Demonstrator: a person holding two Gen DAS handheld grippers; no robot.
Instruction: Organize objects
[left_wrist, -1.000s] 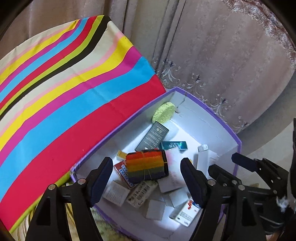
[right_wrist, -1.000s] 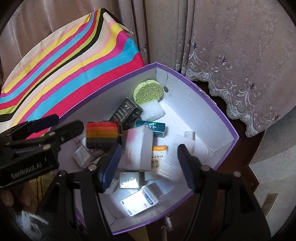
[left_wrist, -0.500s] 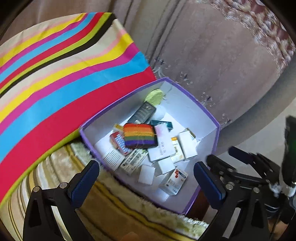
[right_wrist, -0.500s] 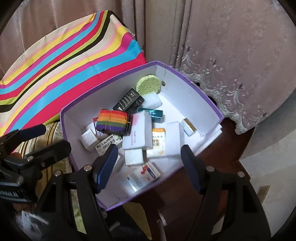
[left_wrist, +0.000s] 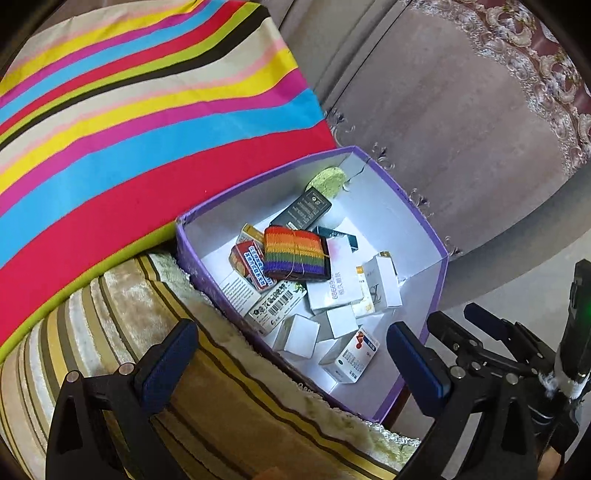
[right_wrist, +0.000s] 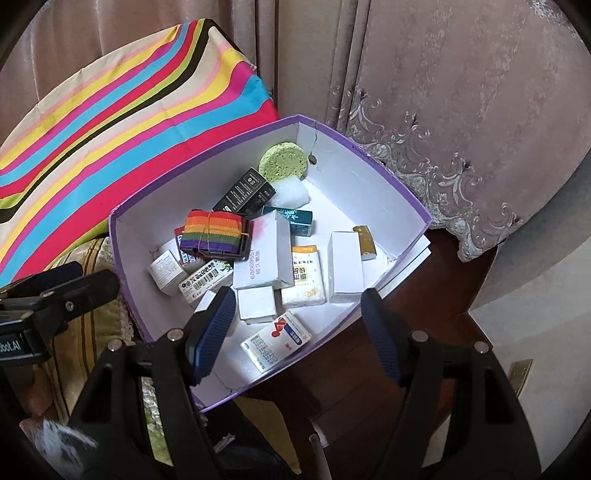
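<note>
The purple box (right_wrist: 388, 186) of small cartons sits on a dark wooden stand beside a striped cushion (left_wrist: 122, 122), a rainbow strap roll (right_wrist: 212, 230) lying on top. The left gripper (left_wrist: 291, 363), jaws just spread wide, and the right gripper (right_wrist: 295, 321), partly open, hold nothing.

Left tongs (left_wrist: 299, 356) opened, leaving the rainbow strap (left_wrist: 295, 253) in the box (left_wrist: 437, 295).

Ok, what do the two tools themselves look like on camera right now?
Both match: the left tool and the right tool have black plastic scissor-style frames with silver rivets and dark blue ribbed pads. The right wrist view catches white lettering on the left tool's body, partly cut off. No hands or sleeves are clear.
</note>
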